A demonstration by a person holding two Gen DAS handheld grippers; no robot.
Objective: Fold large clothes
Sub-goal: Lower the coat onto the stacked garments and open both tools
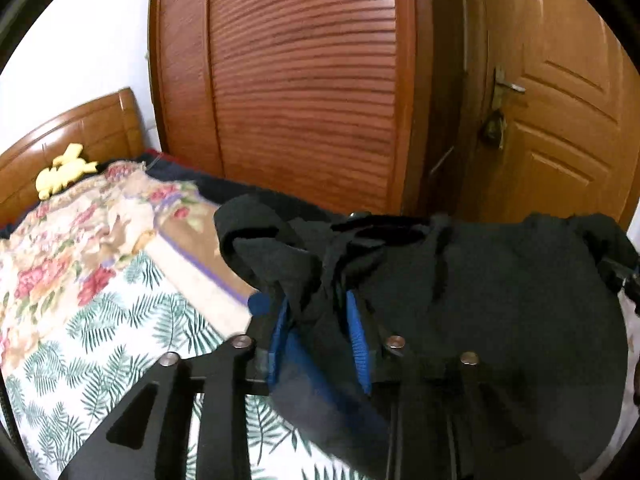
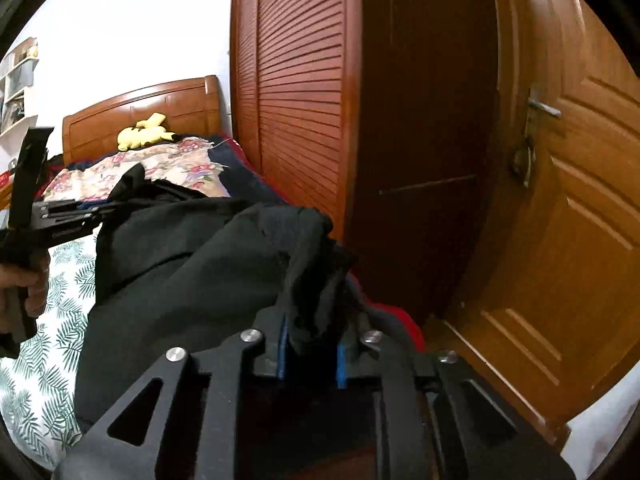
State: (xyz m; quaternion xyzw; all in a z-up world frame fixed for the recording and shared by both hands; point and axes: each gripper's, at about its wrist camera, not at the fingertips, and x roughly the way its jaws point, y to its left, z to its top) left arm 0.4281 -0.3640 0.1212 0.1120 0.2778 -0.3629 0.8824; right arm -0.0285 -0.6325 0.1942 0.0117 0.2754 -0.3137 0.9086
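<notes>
Left wrist view shows the left gripper (image 1: 320, 320) clenched on a bunched edge of the black garment (image 1: 492, 300); dark cloth fills the narrow gap between its blue pads (image 1: 357, 336), so the fingers stand nearly closed with only the fabric's thickness between them. From that pinch the garment spreads to the right, lifted above the bed sheet (image 1: 100, 352) with its green leaf print. A floral blanket (image 1: 80, 240) lies farther up the bed, and a yellow plush toy (image 1: 64, 172) rests against the wooden headboard (image 1: 80, 124).

Right wrist view shows the right gripper (image 2: 310, 352) likewise grasping a gathered fold of the same black garment (image 2: 180, 272), the cloth wedged between its blue pads (image 2: 283, 348) and rising in a crumpled peak just above them. The garment stretches leftward from there to the left gripper (image 2: 100, 210), seen side-on with a hand (image 2: 22, 286) around its handle. Behind stand a louvered wardrobe (image 2: 304, 100) and a panelled wooden door (image 2: 580, 200) with a metal handle (image 2: 542, 108).
</notes>
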